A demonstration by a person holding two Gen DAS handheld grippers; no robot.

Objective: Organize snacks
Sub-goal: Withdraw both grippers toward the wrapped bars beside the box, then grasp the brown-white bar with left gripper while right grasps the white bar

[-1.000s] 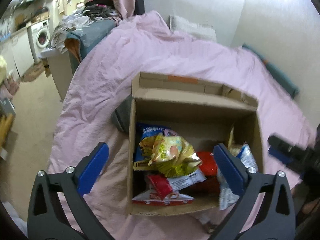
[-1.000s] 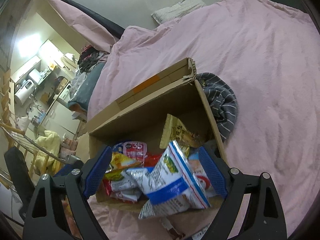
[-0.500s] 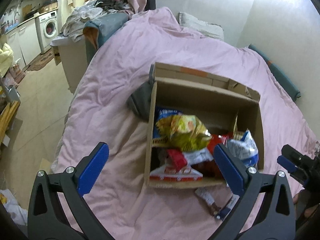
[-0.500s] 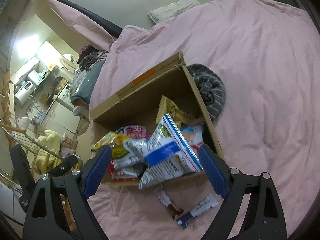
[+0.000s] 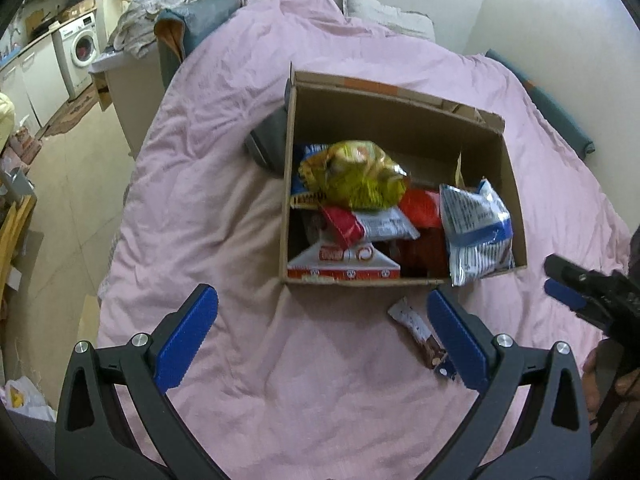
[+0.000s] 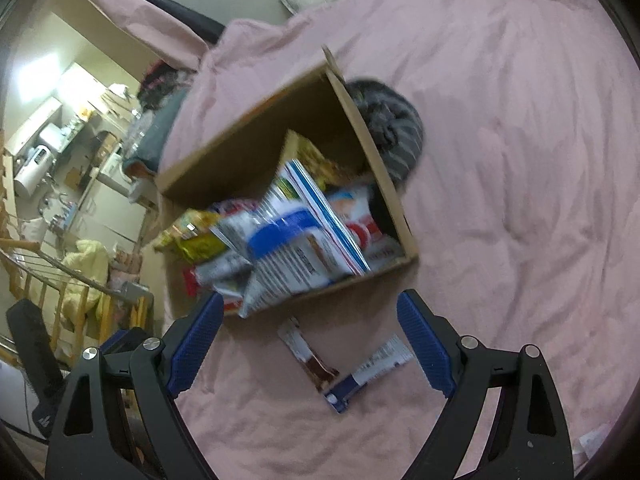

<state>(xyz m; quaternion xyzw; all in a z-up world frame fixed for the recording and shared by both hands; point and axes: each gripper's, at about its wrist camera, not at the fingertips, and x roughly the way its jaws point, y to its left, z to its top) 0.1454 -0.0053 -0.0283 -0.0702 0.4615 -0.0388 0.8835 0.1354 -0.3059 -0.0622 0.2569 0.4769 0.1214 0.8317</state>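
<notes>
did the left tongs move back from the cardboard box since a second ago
Yes. The left tongs have pulled back: the cardboard box now lies wholly beyond their tips, with bare pink bedding between.

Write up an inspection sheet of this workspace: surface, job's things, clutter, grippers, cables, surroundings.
Surface: pink bedcover, wrinkled.
Job's things: open cardboard box full of snack bags; yellow bag on top; two snack bars on the cover in front of it.
Clutter: grey striped cloth against the box.
Grippers: left gripper and right gripper both open, empty.
Cables: nothing seen.
Surroundings: washing machine, laundry pile, pillow.
</notes>
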